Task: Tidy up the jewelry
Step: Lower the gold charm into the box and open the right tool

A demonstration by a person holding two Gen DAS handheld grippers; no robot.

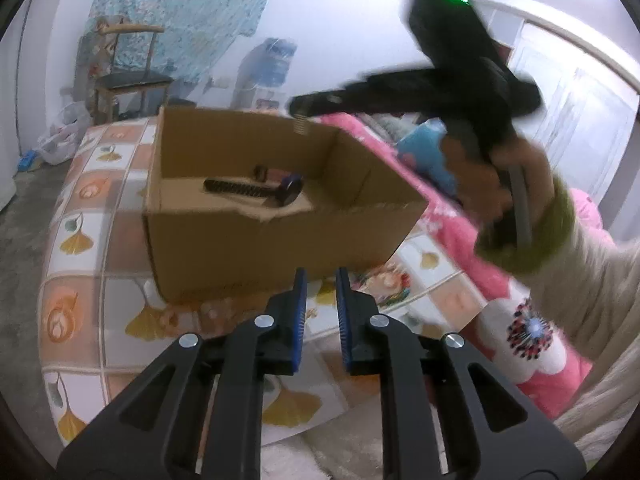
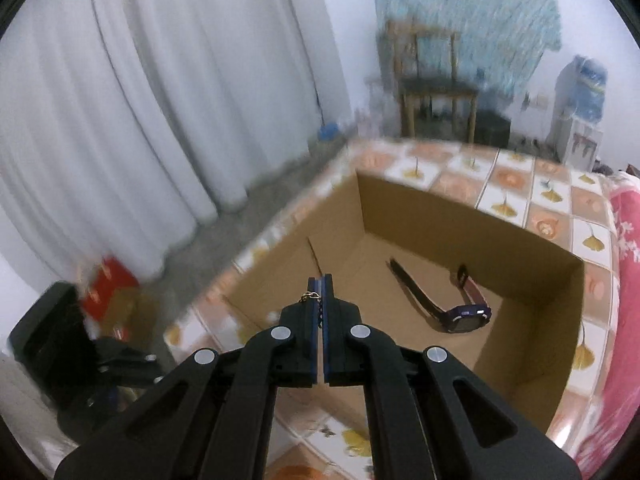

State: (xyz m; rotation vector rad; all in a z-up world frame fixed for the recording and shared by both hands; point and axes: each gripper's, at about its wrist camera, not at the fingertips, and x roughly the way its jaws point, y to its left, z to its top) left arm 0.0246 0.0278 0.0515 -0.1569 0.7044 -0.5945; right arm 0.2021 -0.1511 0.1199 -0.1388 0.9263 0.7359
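Note:
An open cardboard box [image 1: 260,248] [image 2: 440,208] stands on the bed's tile-patterned sheet [image 1: 80,240]. A dark watch [image 1: 280,192] [image 2: 464,314] with a black strap lies on its floor. My right gripper [image 2: 320,280] hovers over the box's near-left corner, shut on a thin gold chain [image 2: 314,297] whose links hang out beside the pads. In the left wrist view that gripper [image 1: 298,106] is blurred, above the box's far rim, with the chain [image 1: 301,124] dangling from its tip. My left gripper [image 1: 321,280] sits low in front of the box, jaws slightly apart, nothing between them.
A pink flowered blanket [image 1: 460,240] lies right of the box, and a hand in a cream sleeve [image 1: 592,280] holds the right gripper. A wooden chair [image 2: 436,88], a water dispenser [image 2: 580,96] and white curtains [image 2: 140,120] stand beyond the bed. A red item [image 2: 108,288] lies on the floor.

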